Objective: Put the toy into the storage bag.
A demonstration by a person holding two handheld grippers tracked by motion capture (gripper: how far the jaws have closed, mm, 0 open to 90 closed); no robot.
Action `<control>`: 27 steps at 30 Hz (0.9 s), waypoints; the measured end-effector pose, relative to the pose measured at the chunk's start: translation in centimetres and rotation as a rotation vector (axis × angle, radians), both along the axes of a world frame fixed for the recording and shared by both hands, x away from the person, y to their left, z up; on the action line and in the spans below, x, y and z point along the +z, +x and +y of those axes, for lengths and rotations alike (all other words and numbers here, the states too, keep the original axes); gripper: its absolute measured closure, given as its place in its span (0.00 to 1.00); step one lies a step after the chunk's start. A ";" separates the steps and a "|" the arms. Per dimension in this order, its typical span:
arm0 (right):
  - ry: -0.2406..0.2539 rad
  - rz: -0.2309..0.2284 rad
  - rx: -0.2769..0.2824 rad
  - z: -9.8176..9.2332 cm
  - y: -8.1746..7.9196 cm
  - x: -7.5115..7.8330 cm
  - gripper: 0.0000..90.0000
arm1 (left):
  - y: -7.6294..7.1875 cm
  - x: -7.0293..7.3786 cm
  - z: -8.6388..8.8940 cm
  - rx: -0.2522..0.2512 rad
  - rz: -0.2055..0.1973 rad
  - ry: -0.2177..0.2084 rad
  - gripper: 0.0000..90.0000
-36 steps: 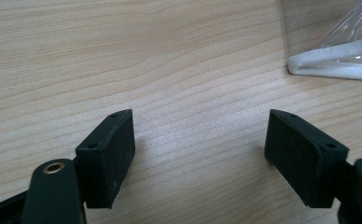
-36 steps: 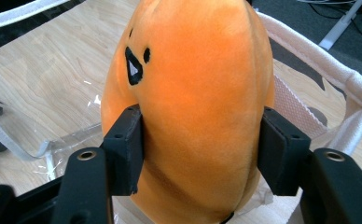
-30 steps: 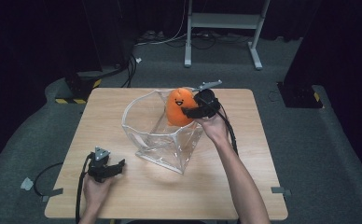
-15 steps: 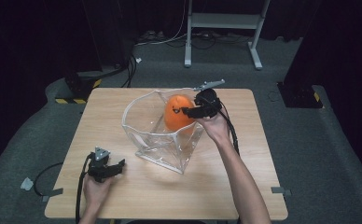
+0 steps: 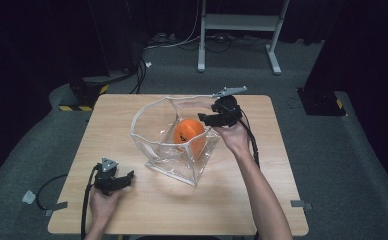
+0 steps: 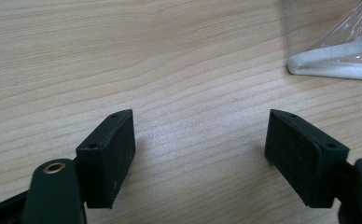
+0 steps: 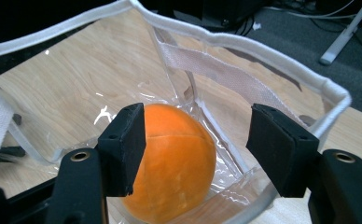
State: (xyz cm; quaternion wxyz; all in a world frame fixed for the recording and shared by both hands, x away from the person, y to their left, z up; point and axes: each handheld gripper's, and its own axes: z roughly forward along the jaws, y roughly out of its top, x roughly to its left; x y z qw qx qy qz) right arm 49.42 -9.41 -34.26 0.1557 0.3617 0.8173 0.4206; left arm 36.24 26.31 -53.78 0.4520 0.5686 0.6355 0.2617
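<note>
One broad square table [image 5: 132, 215] of pale wood with fine straight grain and rounded corners carries everything, and it stands on grey carpet [image 5: 362, 165] in front of a white metal stand [image 5: 239, 22]. On its middle sits a clear soft plastic bag [image 5: 154, 125] with an open top, its glossy, creased walls edged with white fabric piping and crossed by a white woven strap; a corner of that piping also shows at the upper right of the left gripper view. Inside the bag, low against its right-hand wall, rests a round, smooth, matte orange ball [image 5: 189, 135] with a small black mark on its side. The right gripper [image 5: 209, 120], black with blocky rubber-like pads and a grey three-cornered plate on top, is held at the bag's right rim; its jaws have just been closing a little yet stand apart, with no pad pressing on anything. In the right gripper view the ball lies below and beyond the pads, closer to the left pad, which overlaps its edge, while a clear gap separates it from the other pad. The left gripper [image 5: 127, 177], also black, lies low over bare wood near the table's front left, well apart from the bag, its jaws spread wide with only wood grain between them.
</note>
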 end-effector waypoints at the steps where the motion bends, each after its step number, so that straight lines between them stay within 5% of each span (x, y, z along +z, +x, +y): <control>1: 0.007 -0.005 0.000 -0.1 -0.1 0.1 0.41 | 0.0 0.0 0.0 0.000 0.000 -0.001 0.27; 27: 0.100 -0.075 -0.013 -2.7 -2.5 1.6 0.41 | 0.0 0.0 0.0 0.000 0.000 -0.001 0.27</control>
